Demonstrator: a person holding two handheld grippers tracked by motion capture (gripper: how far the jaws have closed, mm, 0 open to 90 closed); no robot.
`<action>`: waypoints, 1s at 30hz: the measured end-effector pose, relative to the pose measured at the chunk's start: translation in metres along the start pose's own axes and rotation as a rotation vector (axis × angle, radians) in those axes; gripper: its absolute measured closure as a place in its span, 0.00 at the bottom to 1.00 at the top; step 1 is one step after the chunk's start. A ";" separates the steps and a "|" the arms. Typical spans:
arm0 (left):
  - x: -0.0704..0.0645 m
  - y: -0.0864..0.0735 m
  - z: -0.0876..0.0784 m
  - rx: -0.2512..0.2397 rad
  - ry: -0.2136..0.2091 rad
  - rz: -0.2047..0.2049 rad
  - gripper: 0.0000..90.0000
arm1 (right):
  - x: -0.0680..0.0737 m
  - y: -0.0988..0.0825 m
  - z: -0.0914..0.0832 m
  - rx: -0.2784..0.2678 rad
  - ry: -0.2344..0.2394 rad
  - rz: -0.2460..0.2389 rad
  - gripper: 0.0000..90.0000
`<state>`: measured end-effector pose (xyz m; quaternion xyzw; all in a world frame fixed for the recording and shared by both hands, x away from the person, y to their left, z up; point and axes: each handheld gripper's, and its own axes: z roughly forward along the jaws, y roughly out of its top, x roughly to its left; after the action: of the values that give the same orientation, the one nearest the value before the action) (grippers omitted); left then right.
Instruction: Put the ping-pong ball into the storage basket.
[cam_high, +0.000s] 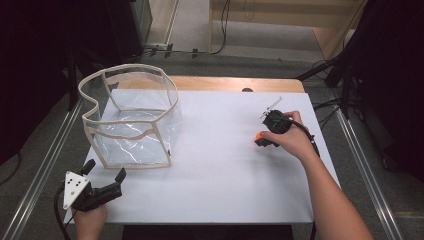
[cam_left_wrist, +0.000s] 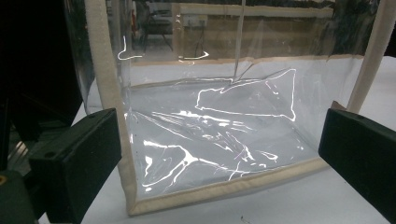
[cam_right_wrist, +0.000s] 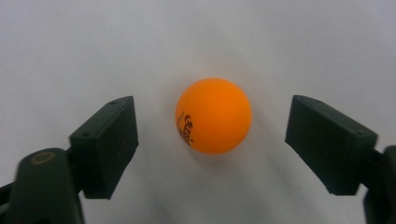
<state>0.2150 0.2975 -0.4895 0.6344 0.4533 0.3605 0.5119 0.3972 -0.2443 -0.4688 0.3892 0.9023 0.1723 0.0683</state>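
Note:
An orange ping-pong ball (cam_right_wrist: 213, 115) with dark print lies on the white table top. It sits between the two black jaws of my right gripper (cam_right_wrist: 211, 123), with a gap on either side, so the pads do not touch it. From above, the ball (cam_high: 258, 135) peeks out under the right gripper (cam_high: 261, 140) at the table's right. A clear plastic bag with a cream fabric trim (cam_high: 131, 131) stands with its mouth upward at the left. My left gripper (cam_high: 106, 170) rests at the near left corner, open, and points at the bag's front wall (cam_left_wrist: 210, 126).
The white board (cam_high: 225, 170) lies on a wooden table whose far edge (cam_high: 235, 83) shows behind it. Metal rails (cam_high: 360, 165) run along both sides. Cables and dark equipment stand on the floor beyond.

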 end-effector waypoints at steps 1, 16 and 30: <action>0.000 0.000 0.000 -0.001 -0.001 0.000 0.00 | 0.000 0.000 0.001 -0.002 0.000 -0.002 0.22; 0.000 0.000 0.000 -0.001 -0.002 -0.001 0.00 | -0.003 0.002 0.008 0.034 0.015 0.039 0.37; 0.000 0.000 0.000 -0.001 -0.002 -0.001 0.00 | -0.007 0.003 0.013 0.050 0.039 0.067 0.47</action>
<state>0.2151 0.2979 -0.4894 0.6345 0.4529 0.3596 0.5129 0.4071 -0.2438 -0.4797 0.4172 0.8941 0.1592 0.0351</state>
